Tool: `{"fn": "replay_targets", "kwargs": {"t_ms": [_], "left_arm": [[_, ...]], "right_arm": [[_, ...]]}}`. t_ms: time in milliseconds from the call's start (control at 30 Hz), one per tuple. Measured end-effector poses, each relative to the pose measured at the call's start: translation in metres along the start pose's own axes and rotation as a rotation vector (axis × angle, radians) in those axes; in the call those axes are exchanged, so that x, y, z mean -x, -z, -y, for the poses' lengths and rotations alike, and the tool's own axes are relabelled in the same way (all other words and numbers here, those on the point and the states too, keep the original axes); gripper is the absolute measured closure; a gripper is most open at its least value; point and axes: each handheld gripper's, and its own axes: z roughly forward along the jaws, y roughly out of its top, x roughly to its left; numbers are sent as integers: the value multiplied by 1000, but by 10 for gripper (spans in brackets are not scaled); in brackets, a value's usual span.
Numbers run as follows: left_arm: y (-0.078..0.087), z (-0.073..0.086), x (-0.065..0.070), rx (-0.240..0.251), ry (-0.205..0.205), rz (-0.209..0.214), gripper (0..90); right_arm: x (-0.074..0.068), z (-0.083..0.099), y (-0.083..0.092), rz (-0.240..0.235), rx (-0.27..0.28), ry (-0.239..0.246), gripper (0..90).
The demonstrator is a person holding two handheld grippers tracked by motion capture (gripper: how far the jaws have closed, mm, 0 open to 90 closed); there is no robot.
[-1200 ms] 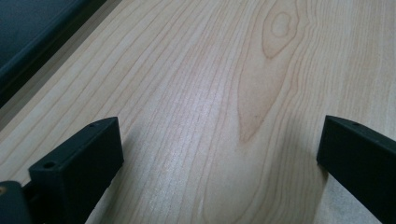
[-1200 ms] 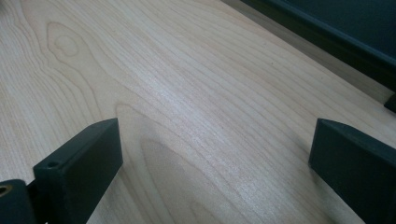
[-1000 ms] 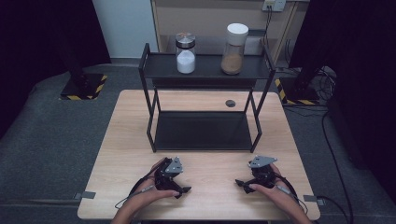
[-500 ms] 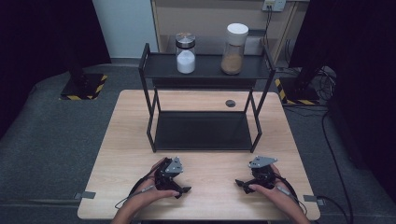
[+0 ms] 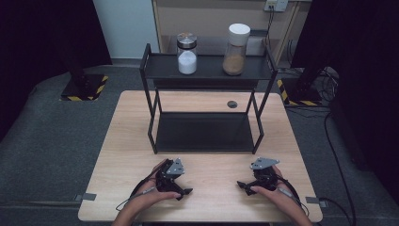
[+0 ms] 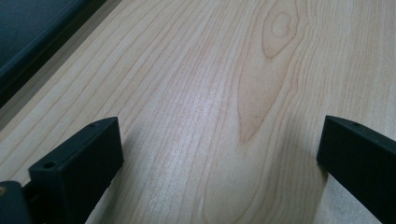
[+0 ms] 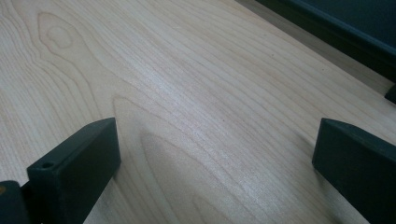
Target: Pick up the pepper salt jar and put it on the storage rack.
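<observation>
Grippers rest low on the desk [image 5: 117, 155] near its front edge, the left gripper [image 5: 181, 190] toward the front left and the right gripper [image 5: 243, 184] toward the front right, well apart from each other. In the left gripper view its jaws stand wide with only bare wood grain between them, and the right gripper view shows the same: jaws spread, nothing held. Nearest to both is the black rack [image 5: 204, 131], which stands on the middle of the desk just beyond them, its lower shelf bare. On the rack's top shelf, toward the back edge of the desk, sit two jars side by side but apart: a jar of white powder [image 5: 187, 55] with a metal lid on the left, and a jar of brown powder [image 5: 235, 52] with a white lid on the right. A small dark disc [image 5: 232, 104] lies flat on the wood behind the rack.

Judging by this, the work is at its starting step, with nothing grasped yet. The next move would probably call for lifting a gripper clear of the rack's upper frame, reaching to the top shelf, and closing around a jar's body squarely so it stays upright.
</observation>
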Motion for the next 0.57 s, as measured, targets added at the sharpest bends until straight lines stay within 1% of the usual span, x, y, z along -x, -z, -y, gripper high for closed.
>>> {"fn": "replay_targets", "kwargs": {"t_ms": [567], "left_arm": [[0,0,1,1,5,-5,0]], "right_arm": [[-3,0,0,10,0,-6,15]]}}
